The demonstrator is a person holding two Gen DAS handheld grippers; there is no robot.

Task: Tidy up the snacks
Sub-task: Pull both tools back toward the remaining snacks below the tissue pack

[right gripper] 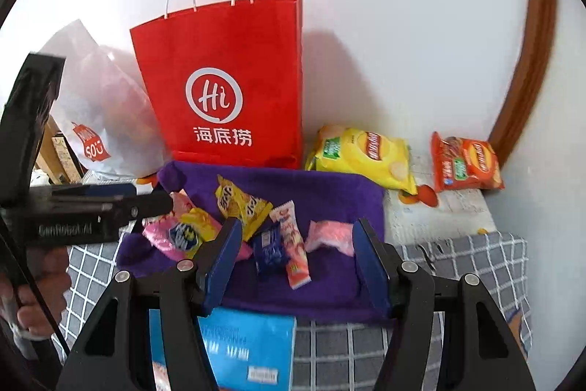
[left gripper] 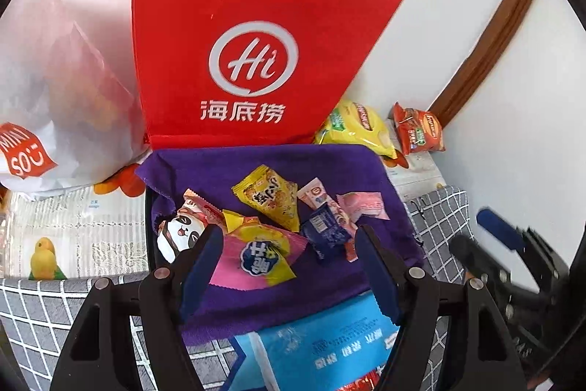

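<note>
- Left gripper (left gripper: 289, 240): lower centre of the left wrist view, jaws spread wide, nothing between them, poised over the snack pile.
- Right gripper (right gripper: 296, 233): lower centre of the right wrist view, jaws spread wide, holding nothing.
- Purple cloth (left gripper: 329, 167): centre of both views, lying on a grey checked cover (right gripper: 476, 266); it carries the small snacks.
- Small snacks on the cloth: panda packet (left gripper: 179, 233) at left; pink-and-yellow packet (left gripper: 260, 251) beside it; yellow triangular packet (left gripper: 271, 196) at centre; dark blue packet (left gripper: 326, 226) and a long pink-and-white stick packet (right gripper: 295, 244) to the right; pale pink packet (left gripper: 362, 204) furthest right.
- Blue packet (left gripper: 329, 347): bottom centre, at the cloth's near edge.
- Red paper bag (right gripper: 227, 79): upright behind the cloth, against the wall.
- White bag (left gripper: 55, 79): upper left, just beside the red bag.
- Yellow crisp bag (right gripper: 362, 156) and orange crisp bag (right gripper: 465, 163): right of the red bag, apart from each other.
</note>
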